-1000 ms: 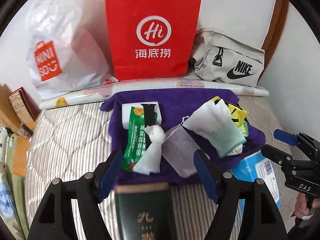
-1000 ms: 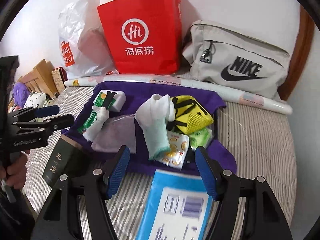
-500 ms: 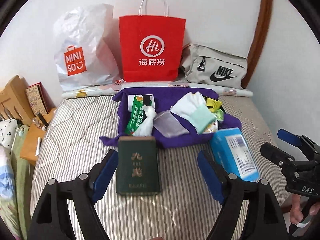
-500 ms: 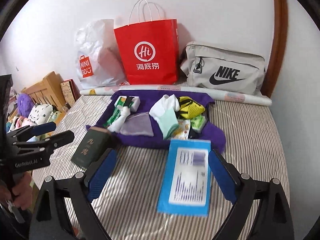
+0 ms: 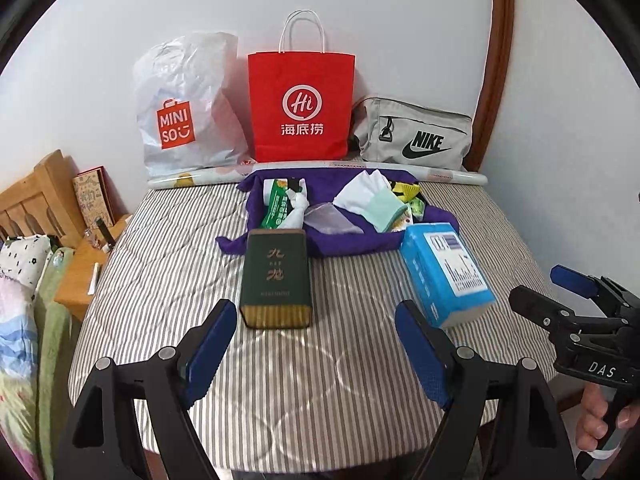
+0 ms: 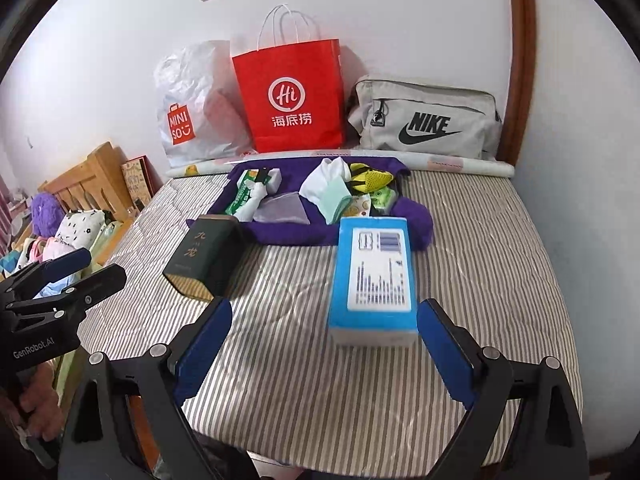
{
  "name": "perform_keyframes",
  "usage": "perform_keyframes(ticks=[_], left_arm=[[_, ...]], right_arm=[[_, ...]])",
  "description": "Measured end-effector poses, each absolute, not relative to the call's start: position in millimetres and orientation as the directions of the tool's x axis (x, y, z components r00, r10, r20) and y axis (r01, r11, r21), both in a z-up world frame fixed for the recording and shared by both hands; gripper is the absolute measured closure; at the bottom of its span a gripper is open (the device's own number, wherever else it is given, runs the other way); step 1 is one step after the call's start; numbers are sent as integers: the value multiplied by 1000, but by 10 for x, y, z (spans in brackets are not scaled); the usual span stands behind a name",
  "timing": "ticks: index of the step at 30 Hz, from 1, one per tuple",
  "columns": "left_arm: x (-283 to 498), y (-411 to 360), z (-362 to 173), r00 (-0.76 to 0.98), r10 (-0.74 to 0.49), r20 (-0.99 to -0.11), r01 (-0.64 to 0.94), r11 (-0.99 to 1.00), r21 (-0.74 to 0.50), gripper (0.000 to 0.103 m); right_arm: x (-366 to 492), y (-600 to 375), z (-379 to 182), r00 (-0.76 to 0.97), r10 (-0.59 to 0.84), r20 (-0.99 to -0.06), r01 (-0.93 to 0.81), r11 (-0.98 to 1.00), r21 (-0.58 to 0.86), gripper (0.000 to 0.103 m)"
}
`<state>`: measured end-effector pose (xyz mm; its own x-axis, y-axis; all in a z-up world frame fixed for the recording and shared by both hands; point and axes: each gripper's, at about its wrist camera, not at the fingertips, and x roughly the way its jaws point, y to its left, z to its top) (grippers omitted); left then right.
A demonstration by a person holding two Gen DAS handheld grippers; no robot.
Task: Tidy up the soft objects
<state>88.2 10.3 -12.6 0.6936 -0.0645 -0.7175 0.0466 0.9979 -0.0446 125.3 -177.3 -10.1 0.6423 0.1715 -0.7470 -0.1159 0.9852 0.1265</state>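
Note:
A purple towel (image 5: 348, 240) lies at the far side of the striped mattress (image 5: 320, 380). On it rest a white and mint sock (image 5: 372, 200), a green packet (image 5: 276, 204), a translucent pouch (image 5: 328, 218) and a yellow mesh item (image 6: 368, 178). In front of the towel stand a dark green box (image 5: 276, 276) and a blue box (image 6: 374, 272). My left gripper (image 5: 312, 332) hangs open just short of the green box. My right gripper (image 6: 324, 320) is open, its pads flanking the blue box's near end without touching it. Neither holds anything.
A red paper bag (image 5: 302, 108), a white Miniso bag (image 5: 184, 112) and a grey Nike bag (image 5: 416, 136) lean on the wall behind a rolled mat (image 5: 320, 168). Wooden furniture (image 5: 52, 188) and bedding sit to the left. The mattress ends close below the grippers.
Both grippers have drawn back from the towel toward the near mattress edge and risen a little. The two boxes, close under the jaws before, now lie ahead. The right jaws stand wider.

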Motion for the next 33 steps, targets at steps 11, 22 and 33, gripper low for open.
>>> perform_keyframes(ticks=[11,22,33], left_arm=[[560,22,-145,701,-57,-711,49,998,-32,23],[483,5,-127,707,-55,-705,46,998,-32,23],[460,-21,-124,707,-54,-705,48,998,-29,23]], right_arm=[[848,-1781,-35,678,165,-716,-122,986,112,10],[726,-1813,-11,691,156,-706,-118,988,103,10],[694,-1814,-10,694,152,-703,-115,988,100,10]])
